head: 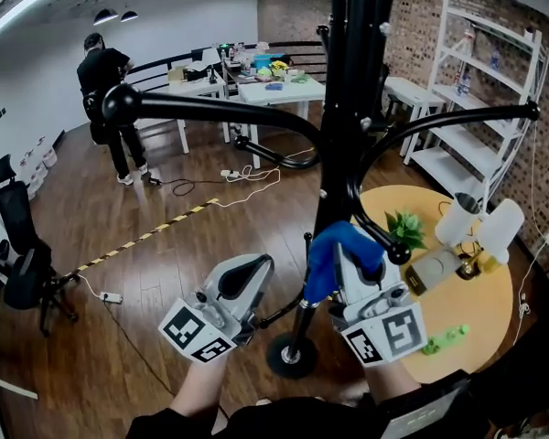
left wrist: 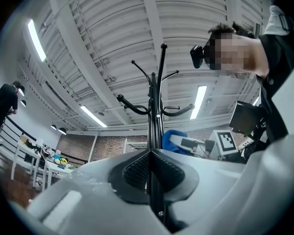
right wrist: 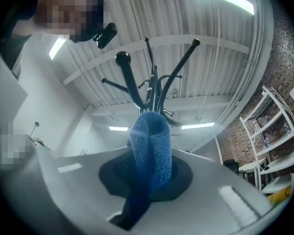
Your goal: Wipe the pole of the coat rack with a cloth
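The black coat rack pole [head: 343, 126] rises through the middle of the head view from a round base [head: 291, 356], with curved arms spreading out. My right gripper [head: 349, 265] is shut on a folded blue cloth [head: 337, 252], which lies against the lower pole. In the right gripper view the cloth [right wrist: 150, 151] sticks up out of the right gripper [right wrist: 148, 177], with the coat rack [right wrist: 152, 89] behind it. My left gripper [head: 256, 280] sits just left of the pole, pointing up. Its pads are together in the left gripper view, with the left gripper [left wrist: 150, 164] below the pole [left wrist: 156, 106].
A round yellow table [head: 480, 332] at the right holds a plant [head: 404, 228], a white lamp [head: 480, 222] and a green item [head: 444, 340]. White shelves [head: 487, 80] line the brick wall. Farther back are white tables [head: 276, 91] and a standing person [head: 105, 85]. An office chair [head: 23, 259] and floor cables [head: 210, 186] are at the left.
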Demonstrator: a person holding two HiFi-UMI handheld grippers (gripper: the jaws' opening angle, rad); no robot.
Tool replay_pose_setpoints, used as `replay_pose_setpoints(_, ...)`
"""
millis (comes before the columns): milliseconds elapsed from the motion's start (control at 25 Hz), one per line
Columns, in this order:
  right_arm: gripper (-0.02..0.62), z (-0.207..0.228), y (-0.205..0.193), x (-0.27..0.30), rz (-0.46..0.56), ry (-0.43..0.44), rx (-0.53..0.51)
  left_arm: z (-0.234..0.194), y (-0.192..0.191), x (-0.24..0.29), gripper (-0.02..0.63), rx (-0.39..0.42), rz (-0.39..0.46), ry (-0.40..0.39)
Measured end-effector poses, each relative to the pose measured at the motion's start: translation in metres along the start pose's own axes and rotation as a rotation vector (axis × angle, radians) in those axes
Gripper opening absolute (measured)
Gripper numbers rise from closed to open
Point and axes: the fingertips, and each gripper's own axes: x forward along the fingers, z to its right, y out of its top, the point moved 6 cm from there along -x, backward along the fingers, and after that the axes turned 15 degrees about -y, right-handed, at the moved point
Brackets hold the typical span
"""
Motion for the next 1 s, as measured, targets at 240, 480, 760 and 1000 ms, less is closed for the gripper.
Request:
replay_pose_setpoints(240, 0.023, 0.003, -0.083, -0.042, -0.194, -0.048, -0.018, 0.000, -0.028, 0.007, 0.003, -0.058, -0.060, -0.006)
replay_pose_setpoints(480, 0.023, 0.007, -0.153, -0.076, -0.372, -0.081, -0.048, 0.003, -0.039, 0.018, 0.003, -0.075, -0.088, -0.027)
replay_pose_setpoints(760, 0.023, 0.004, -0.221, -0.103, -0.591, -0.045, -0.099, 0.003, -0.044, 0.020, 0.003, -0.067, -0.114, -0.023)
replay_pose_setpoints(1000, 0.023, 0.005, -0.203, -0.096, -0.590, -0.038, -0.060, 0.005, -0.040, 0.020, 0.003, -0.042, -0.123, -0.014)
